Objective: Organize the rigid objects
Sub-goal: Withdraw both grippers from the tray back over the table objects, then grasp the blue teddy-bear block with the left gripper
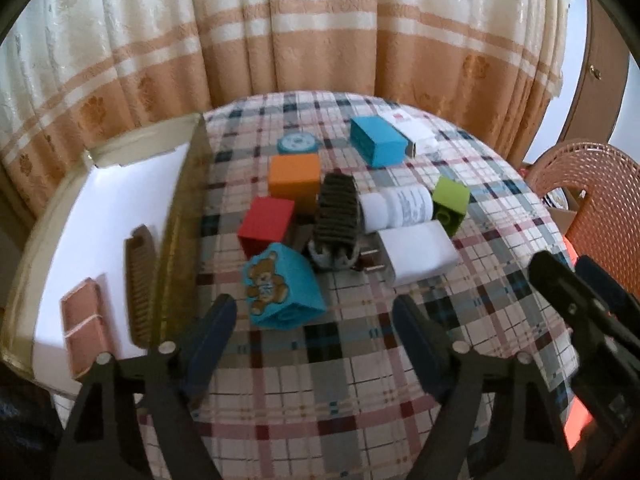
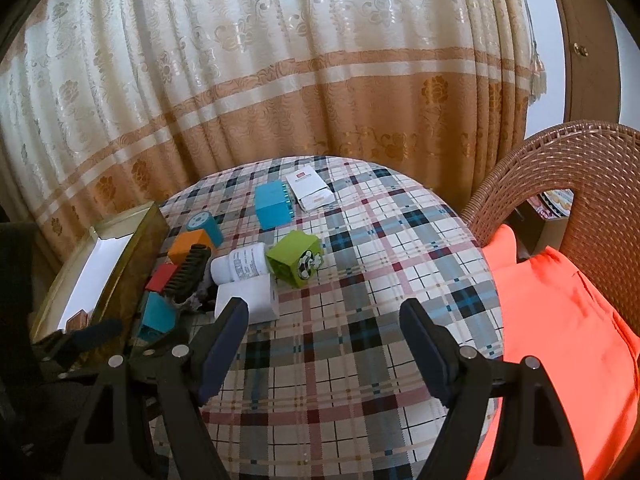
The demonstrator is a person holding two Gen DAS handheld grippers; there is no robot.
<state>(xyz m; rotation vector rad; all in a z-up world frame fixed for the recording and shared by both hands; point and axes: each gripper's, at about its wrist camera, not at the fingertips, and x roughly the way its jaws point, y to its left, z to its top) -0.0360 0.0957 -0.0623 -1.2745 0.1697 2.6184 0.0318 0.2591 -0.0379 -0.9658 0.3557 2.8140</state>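
Observation:
My left gripper [image 1: 314, 312] is open, low over the checked tablecloth, and a blue teddy-bear cube [image 1: 280, 284] lies just ahead of its left finger, untouched. Behind the cube sit a red cube [image 1: 266, 224], an orange cube [image 1: 294, 182], a dark ribbed brush [image 1: 336, 216], a white bottle [image 1: 396, 206], a white charger [image 1: 416, 256] and a green cube [image 1: 452, 200]. A gold-walled box [image 1: 184, 220] on the left holds a brown comb [image 1: 140, 280] and a pink case [image 1: 86, 320]. My right gripper [image 2: 324, 312] is open over bare cloth, with the green cube [image 2: 296, 258] ahead.
A blue box [image 1: 378, 140], a white carton [image 1: 412, 128] and a teal round tin [image 1: 298, 144] lie at the far side of the round table. A wicker chair [image 2: 568, 168] with an orange cushion [image 2: 560, 320] stands at the right. Curtains hang behind.

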